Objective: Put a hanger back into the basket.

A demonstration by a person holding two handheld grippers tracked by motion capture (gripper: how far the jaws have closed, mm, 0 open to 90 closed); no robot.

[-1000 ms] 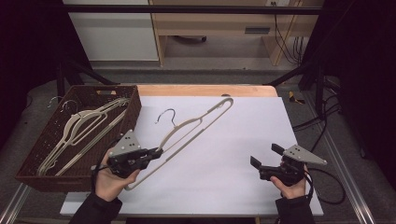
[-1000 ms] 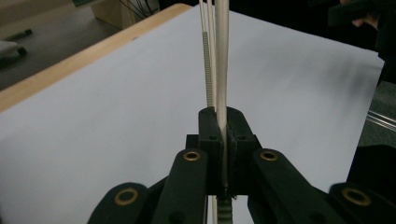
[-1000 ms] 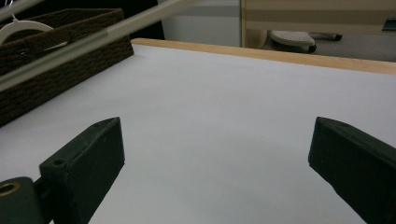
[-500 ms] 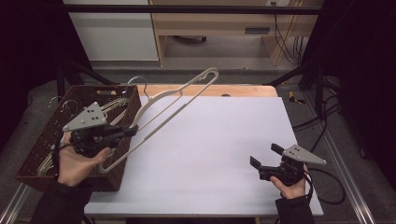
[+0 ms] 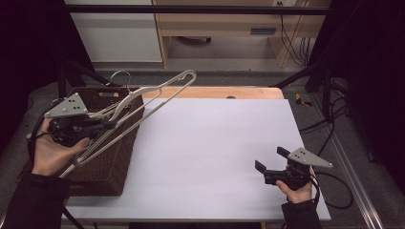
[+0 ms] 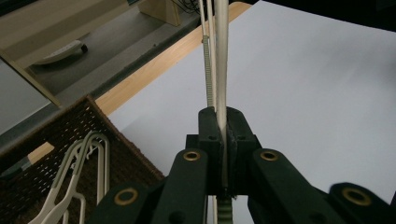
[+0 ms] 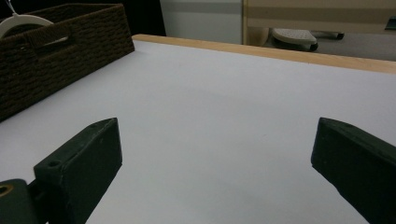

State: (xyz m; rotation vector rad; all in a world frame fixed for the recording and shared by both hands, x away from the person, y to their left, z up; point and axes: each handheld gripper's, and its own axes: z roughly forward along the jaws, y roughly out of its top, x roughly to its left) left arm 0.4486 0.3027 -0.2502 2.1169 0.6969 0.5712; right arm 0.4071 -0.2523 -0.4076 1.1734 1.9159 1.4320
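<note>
A cream clothes hanger (image 5: 143,98) hangs in the air above the brown wicker basket (image 5: 112,157), tilted, its metal hook over the basket's far rim. My left gripper (image 5: 107,125) is shut on the hanger's lower bar. In the left gripper view the hanger's bar (image 6: 220,70) runs straight up from between the closed jaws of the left gripper (image 6: 223,135). More cream hangers (image 6: 81,177) lie in the basket (image 6: 130,154). My right gripper (image 5: 271,161) rests open near the white table's front right; the right gripper (image 7: 212,158) has its jaws wide apart over bare table.
The white table top (image 5: 215,143) has a wooden far edge (image 5: 215,92). The basket (image 7: 51,51) stands at the table's left side. Behind the table are a pale cabinet (image 5: 114,33) and a wooden shelf unit (image 5: 224,28). Cables (image 5: 329,129) trail at the right.
My left gripper has lifted the hanger off the table and carried it left to above the basket. The right gripper has stayed in place.
</note>
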